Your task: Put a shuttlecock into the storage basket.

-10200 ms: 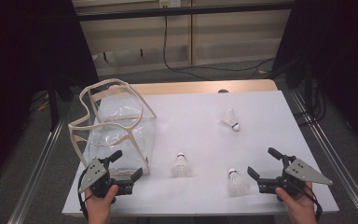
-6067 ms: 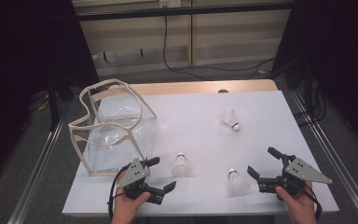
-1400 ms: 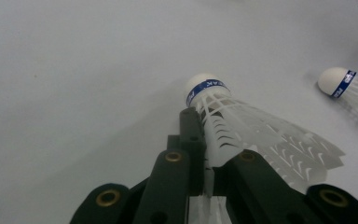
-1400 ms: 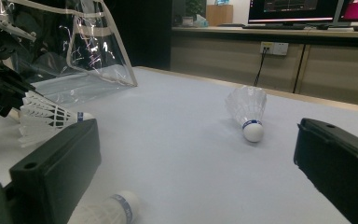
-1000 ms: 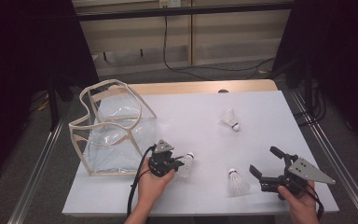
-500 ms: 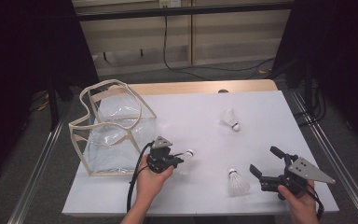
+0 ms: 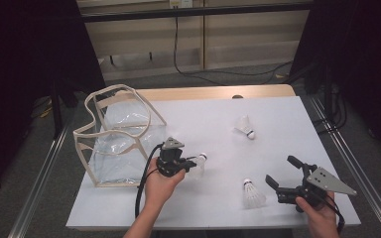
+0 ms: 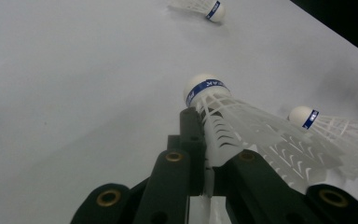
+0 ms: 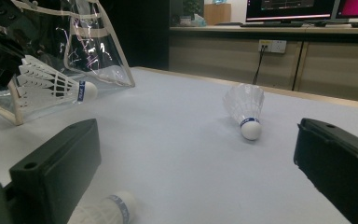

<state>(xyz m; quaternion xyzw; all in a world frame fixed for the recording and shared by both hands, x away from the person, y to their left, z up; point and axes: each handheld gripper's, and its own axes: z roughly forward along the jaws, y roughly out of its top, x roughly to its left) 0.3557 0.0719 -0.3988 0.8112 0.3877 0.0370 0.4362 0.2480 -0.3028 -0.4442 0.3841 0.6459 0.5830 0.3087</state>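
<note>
Now the left gripper point(image 7: 188, 163) pinches a white shuttlecock point(image 7: 197, 165) by its feather skirt, cork tip pointing away, lifted just above the white table point(image 7: 203, 114) beside the clear plastic bag point(image 7: 119, 139). Meanwhile the right gripper point(image 7: 284, 173) rests with jaws spread wide near another shuttlecock point(image 7: 252, 194), not touching it.

Lab or office test room: white table point(image 7: 213, 114) on metal frame, dark curtains point(image 7: 25, 59), wall socket point(image 9: 271, 45) with cable, monitors point(image 9: 289, 9) on a long counter.
</note>
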